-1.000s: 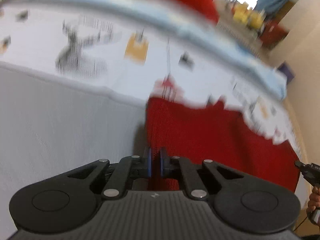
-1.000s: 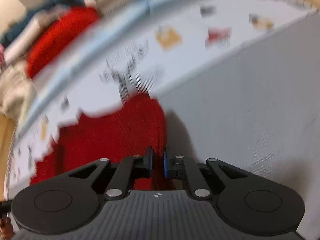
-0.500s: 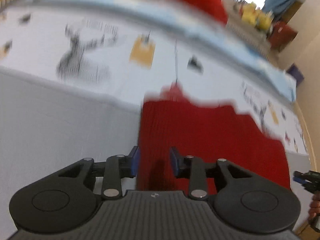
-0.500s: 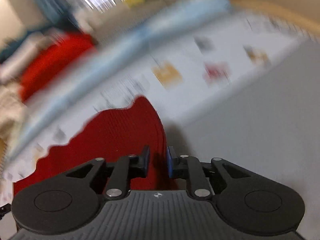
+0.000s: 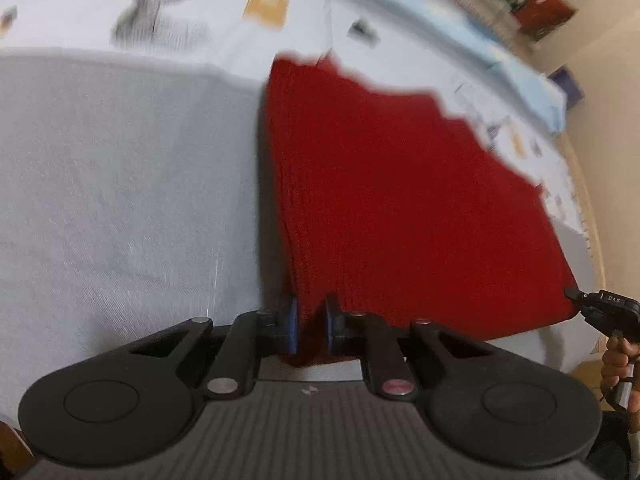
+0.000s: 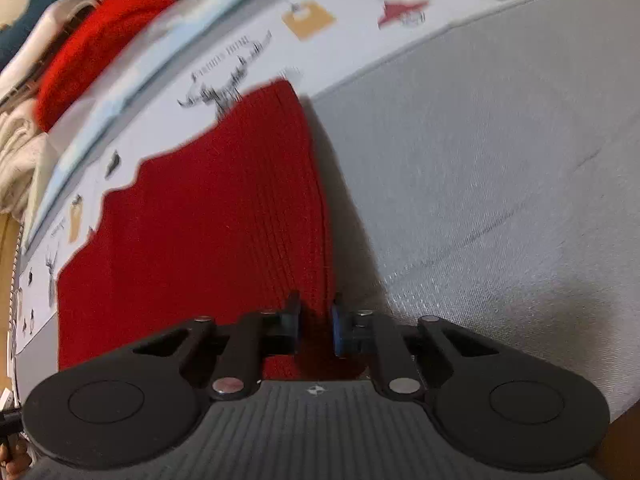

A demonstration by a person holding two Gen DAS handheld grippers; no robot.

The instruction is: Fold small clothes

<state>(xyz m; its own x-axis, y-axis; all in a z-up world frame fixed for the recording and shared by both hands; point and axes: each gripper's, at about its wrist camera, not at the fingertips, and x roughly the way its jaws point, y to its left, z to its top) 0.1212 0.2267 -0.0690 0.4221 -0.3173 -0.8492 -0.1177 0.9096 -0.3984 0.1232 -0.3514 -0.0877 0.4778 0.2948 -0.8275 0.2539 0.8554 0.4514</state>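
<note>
A red knitted garment (image 5: 400, 184) lies flat across the grey cloth and the printed white sheet; it also shows in the right wrist view (image 6: 208, 224). My left gripper (image 5: 310, 328) holds its near left corner, with the jaws closed on the cloth. My right gripper (image 6: 316, 330) holds the near right corner the same way. The right gripper's tip (image 5: 600, 308) shows at the garment's far corner in the left wrist view.
A grey cloth (image 5: 120, 184) covers the near surface. Behind it lies a white sheet with printed pictures (image 6: 304, 20) and a pale blue strip. A red fluffy garment (image 6: 96, 44) and cream clothes (image 6: 16, 148) are piled at the back.
The left jaws opened half a second ago and have closed again on the garment's corner. Both grippers have drawn the garment nearer, so it lies flatter and wider.
</note>
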